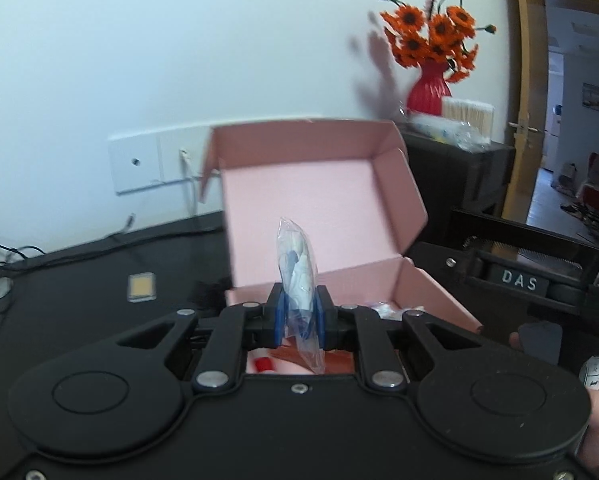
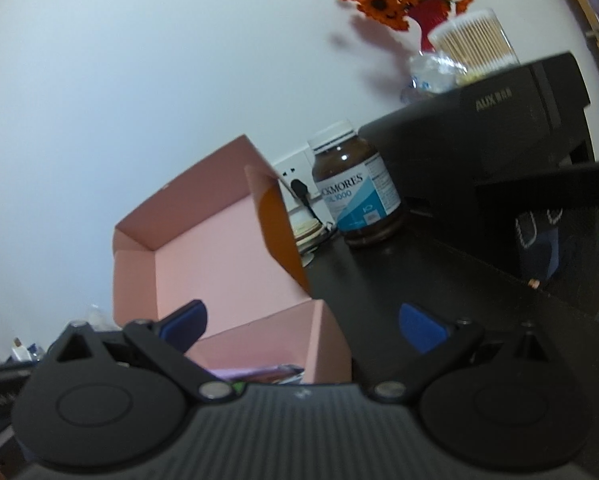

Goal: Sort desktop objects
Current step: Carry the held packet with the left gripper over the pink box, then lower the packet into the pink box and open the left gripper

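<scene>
My left gripper (image 1: 299, 314) is shut on a clear plastic packet (image 1: 298, 276) with white and blue contents, held upright just above the front of an open pink box (image 1: 323, 200). The box's lid stands up behind it; a red item (image 1: 262, 364) and a white item (image 1: 387, 310) lie inside. My right gripper (image 2: 303, 326) is open and empty, its blue pads (image 2: 421, 328) straddling the near right corner of the pink box (image 2: 203, 264). A brown Blackmores bottle (image 2: 355, 192) stands on the black desk beyond it.
A small tan square (image 1: 141, 286) and cables (image 1: 15, 256) lie on the black desk at left. A black AUX appliance (image 2: 483, 152) stands at right, with a red vase of orange flowers (image 1: 429, 56) and a tub of cotton swabs (image 2: 473, 42) on it. A doorway (image 1: 571, 120) is far right.
</scene>
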Demonstrator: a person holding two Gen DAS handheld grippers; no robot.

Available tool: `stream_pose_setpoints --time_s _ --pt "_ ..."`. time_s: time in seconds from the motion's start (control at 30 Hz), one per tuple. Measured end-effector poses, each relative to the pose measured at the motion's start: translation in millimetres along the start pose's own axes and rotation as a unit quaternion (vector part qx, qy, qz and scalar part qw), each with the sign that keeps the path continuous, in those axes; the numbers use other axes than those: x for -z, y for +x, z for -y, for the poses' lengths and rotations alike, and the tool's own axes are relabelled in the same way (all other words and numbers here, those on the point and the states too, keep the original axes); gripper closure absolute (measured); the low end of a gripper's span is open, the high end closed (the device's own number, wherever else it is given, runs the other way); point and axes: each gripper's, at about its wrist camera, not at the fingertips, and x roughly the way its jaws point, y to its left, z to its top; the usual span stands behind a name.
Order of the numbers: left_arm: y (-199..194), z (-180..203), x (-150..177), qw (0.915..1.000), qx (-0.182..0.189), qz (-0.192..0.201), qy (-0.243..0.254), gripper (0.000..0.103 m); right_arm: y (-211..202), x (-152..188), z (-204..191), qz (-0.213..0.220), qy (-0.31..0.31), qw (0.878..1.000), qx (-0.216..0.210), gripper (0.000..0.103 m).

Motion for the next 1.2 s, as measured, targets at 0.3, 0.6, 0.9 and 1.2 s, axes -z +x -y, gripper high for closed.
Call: stream_pose_setpoints --time_s 0.3,0.6,0.9,1.2 --pt "25.0 12.1 6.7 0.9988 -0.031 -0.038 0.006 0.087 4.4 0.4 3.8 -0.017 0.014 1.0 -0.019 0.001" --pt "35.8 15.2 12.2 0.9964 -0.052 -0.065 0.014 0.085 6.5 0.3 4.4 -0.025 0.02 0.999 -0.025 0.001" --pt "45.5 12.8 18.5 0.9939 -0.057 -0.092 0.017 0.084 6.2 0.9 4.3 -0.026 0.022 0.999 -0.024 0.001" --pt "49.7 16.3 15.9 0.9917 -0.063 -0.11 0.023 0.081 6.6 1.3 3.8 -0.026 0.022 0.999 -0.026 0.001"
